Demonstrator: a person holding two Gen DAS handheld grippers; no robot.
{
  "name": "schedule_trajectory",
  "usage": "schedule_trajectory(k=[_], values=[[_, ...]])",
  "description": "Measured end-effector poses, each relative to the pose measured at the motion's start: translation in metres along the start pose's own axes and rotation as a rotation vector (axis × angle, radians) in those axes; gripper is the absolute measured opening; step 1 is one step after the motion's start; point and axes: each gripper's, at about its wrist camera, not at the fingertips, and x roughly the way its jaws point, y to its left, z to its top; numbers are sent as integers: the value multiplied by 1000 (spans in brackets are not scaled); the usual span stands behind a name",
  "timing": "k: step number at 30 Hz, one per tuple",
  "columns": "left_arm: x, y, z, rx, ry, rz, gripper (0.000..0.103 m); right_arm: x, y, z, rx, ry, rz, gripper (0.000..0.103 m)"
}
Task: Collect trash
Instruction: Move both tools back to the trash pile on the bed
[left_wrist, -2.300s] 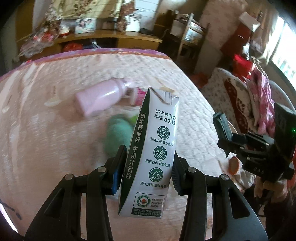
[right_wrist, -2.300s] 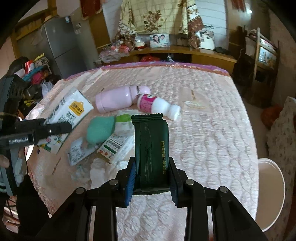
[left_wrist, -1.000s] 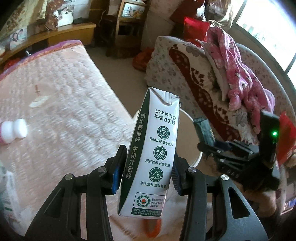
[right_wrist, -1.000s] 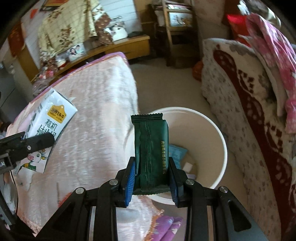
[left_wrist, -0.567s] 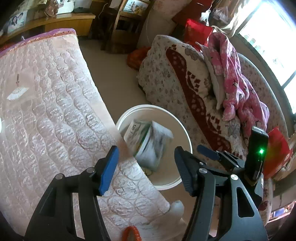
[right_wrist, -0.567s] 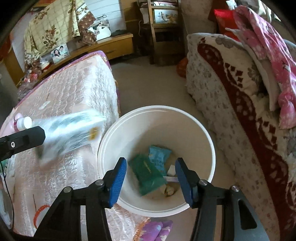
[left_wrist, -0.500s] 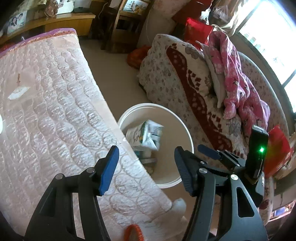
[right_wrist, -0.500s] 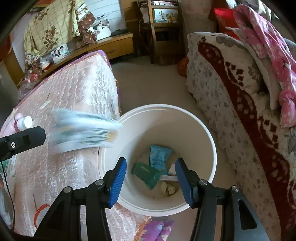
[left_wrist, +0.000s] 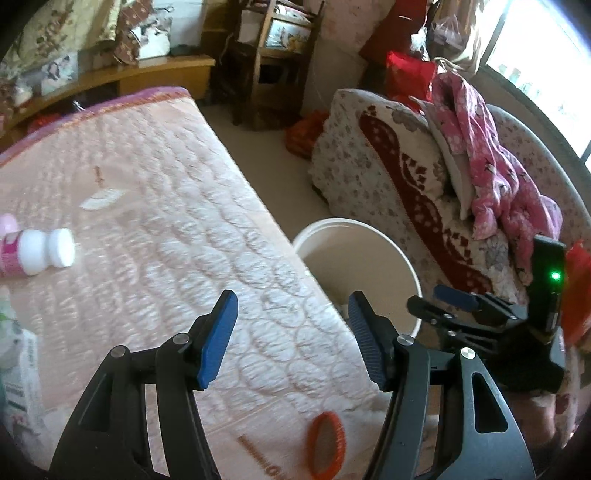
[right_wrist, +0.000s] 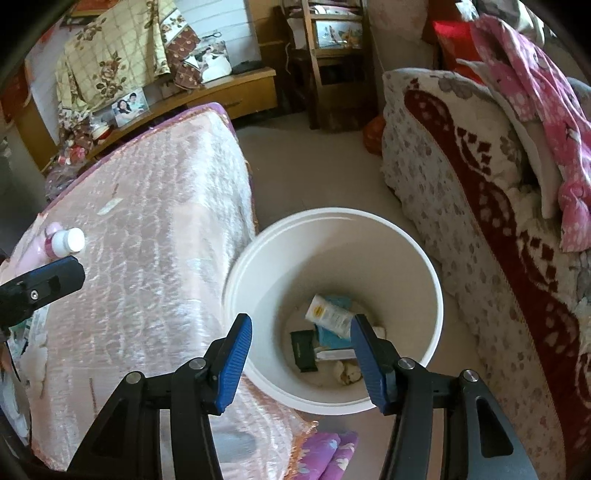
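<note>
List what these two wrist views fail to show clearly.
- Left wrist: bucket contents, hidden by the table edge and near wall.
- Left wrist: small white bottle, cut by the left edge.
- Right wrist: milk carton print, too small.
- Right wrist: left gripper, only one finger in frame.

From your right wrist view, the bucket (right_wrist: 332, 306) sits on the floor at twelve o'clock, the bed (right_wrist: 155, 258) at nine, the sofa (right_wrist: 480, 221) at two. A carton (right_wrist: 328, 314) and wrapper (right_wrist: 303, 350) lie inside the bucket.
</note>
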Motion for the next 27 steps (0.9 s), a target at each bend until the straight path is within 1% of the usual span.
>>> schedule_trajectory(k=[3,9,10,12,13,21,27], values=[[-12,7,-5,5,-21,49,61,-9,15,1,-24,-14,11,56],[-45,27,-19,-7,-74,107,61,-28,49,4,-72,-44,52,58],[-49,30,-21,-8,-79,114,61,-31,55,4,-80,-50,59,59],[-59,36,-26,-8,-91,137,61,-38,71,3,-98,-63,79,64],[-65,40,-29,-8,-96,148,61,-40,78,3,-107,-67,86,64],[-109,75,-51,-49,-138,209,61,-50,140,-4,-187,-72,159,64],[-142,113,-72,-102,-149,246,61,-48,187,-13,-233,-53,218,64]])
